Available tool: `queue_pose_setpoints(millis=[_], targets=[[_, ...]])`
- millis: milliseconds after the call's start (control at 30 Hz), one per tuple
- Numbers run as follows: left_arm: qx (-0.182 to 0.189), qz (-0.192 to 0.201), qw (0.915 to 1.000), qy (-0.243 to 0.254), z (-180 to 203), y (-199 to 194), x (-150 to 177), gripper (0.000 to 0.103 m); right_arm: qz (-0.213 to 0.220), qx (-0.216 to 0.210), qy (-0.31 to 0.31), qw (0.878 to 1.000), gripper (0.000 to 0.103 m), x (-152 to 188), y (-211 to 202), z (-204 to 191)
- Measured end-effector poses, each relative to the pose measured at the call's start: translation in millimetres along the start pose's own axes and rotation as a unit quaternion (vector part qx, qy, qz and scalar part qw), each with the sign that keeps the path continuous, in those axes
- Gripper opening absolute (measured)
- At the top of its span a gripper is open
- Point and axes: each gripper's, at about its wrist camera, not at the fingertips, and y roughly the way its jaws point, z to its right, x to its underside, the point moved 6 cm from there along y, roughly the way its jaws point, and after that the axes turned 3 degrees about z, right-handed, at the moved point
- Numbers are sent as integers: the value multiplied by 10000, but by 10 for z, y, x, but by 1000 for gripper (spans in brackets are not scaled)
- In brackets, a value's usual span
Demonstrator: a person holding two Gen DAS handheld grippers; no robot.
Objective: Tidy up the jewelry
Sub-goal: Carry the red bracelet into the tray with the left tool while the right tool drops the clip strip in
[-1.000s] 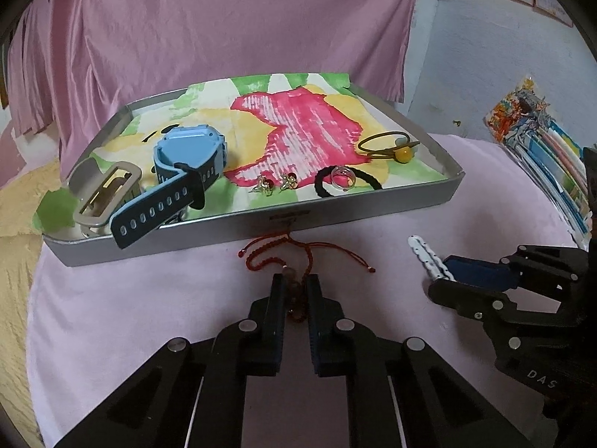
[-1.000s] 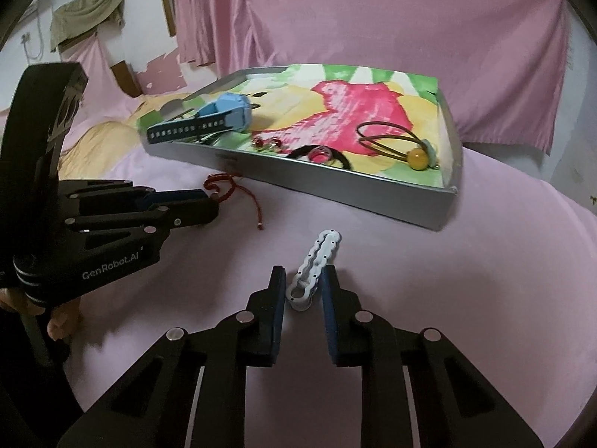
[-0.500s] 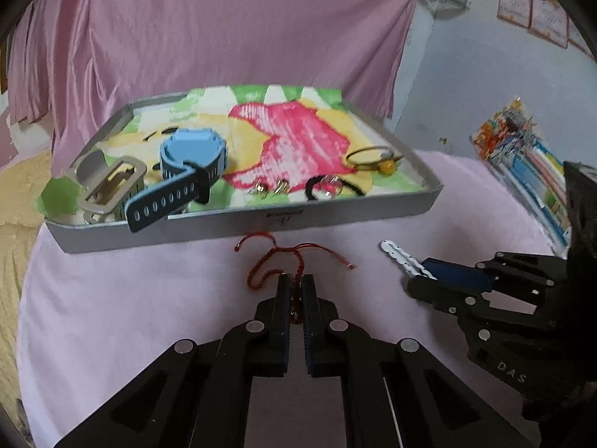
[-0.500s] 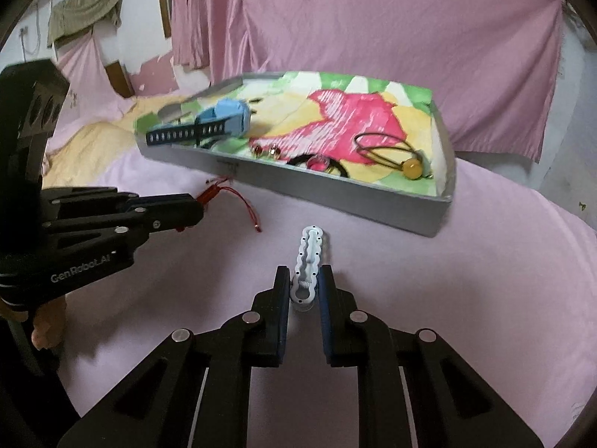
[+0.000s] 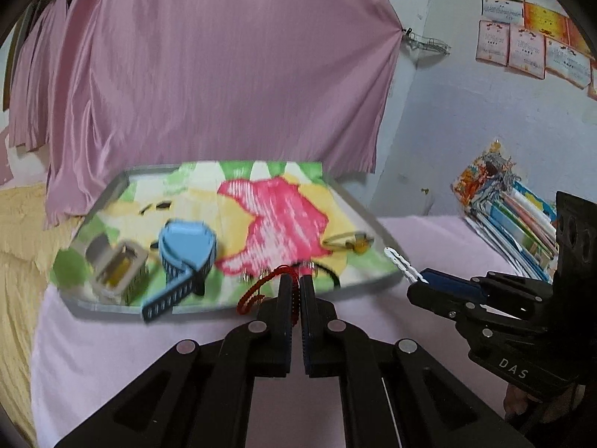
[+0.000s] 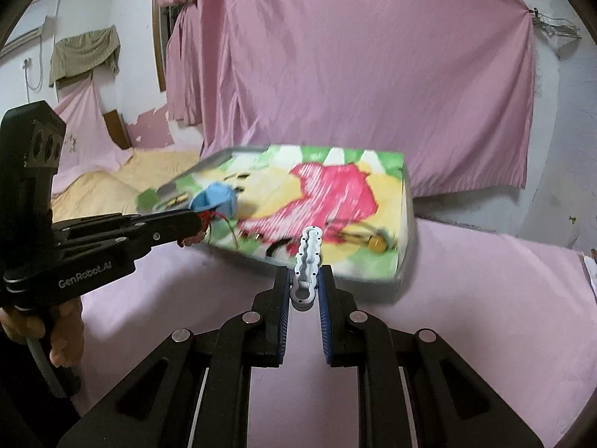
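Left wrist view: left gripper (image 5: 294, 291) clamps the red cord bracelet (image 5: 261, 285), right gripper (image 6: 306, 287) pinches the white clip (image 6: 308, 257); both need carrying over the tray (image 5: 112, 308) rim, then releasing.

The tray (image 5: 231, 308) and its small items are blurred by motion; the earrings (image 5: 261, 274) hide partly behind the red cord (image 5: 261, 283).

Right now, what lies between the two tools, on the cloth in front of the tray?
Nothing: in the right wrist view, the pink cloth between the left tool and right tool is bare before the tray.
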Motion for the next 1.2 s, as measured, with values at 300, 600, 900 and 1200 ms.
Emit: queue_pose_setpoints(millis=[300, 600, 900, 1200], targets=[[-19, 276, 9996, -99, -31, 194, -379, 4, -39, -52, 185, 9998, 13, -163, 349, 85], [-349, -204, 9990, -191, -136, 518, -267, 4, -408, -122, 290, 9987, 14, -93, 669, 112], [-401, -693, 9967, -155, -157, 760, -85, 4, -642, -134, 340, 9973, 14, -29, 858, 127], [-460, -892, 9949, -119, -162, 829, -21, 4, -745, -98, 353, 9965, 24, -18, 912, 137]])
